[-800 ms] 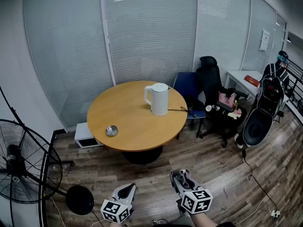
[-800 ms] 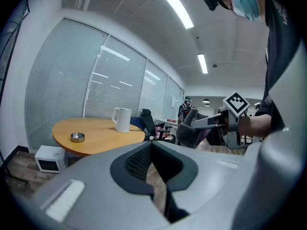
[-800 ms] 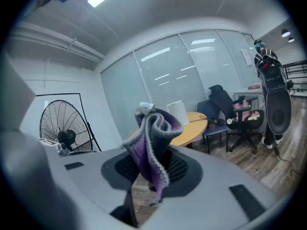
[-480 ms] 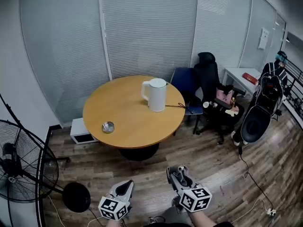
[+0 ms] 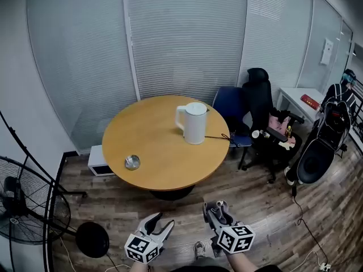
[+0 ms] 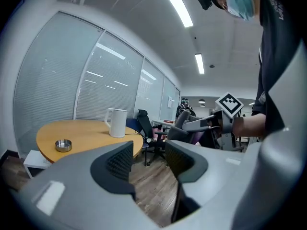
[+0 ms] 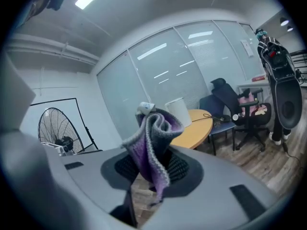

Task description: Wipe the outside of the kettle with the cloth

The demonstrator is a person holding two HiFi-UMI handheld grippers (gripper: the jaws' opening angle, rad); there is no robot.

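Left hand-held gripper (image 5: pixel 161 223) now spread — earlier together, right hand-held gripper (image 7: pixel 150 166) pinching cloth (image 7: pixel 153 133)

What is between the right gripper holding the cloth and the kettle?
In the head view, only bare wood floor and then open tabletop separate the right gripper from the kettle.

Grey left gripper (image 5: pixel 163 222), black-white marker cube (image 5: pixel 142 248)

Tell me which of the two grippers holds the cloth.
The right gripper: its jaws are shut on the folded purple-and-grey knitted cloth. The left gripper has its jaws apart, with nothing between them.
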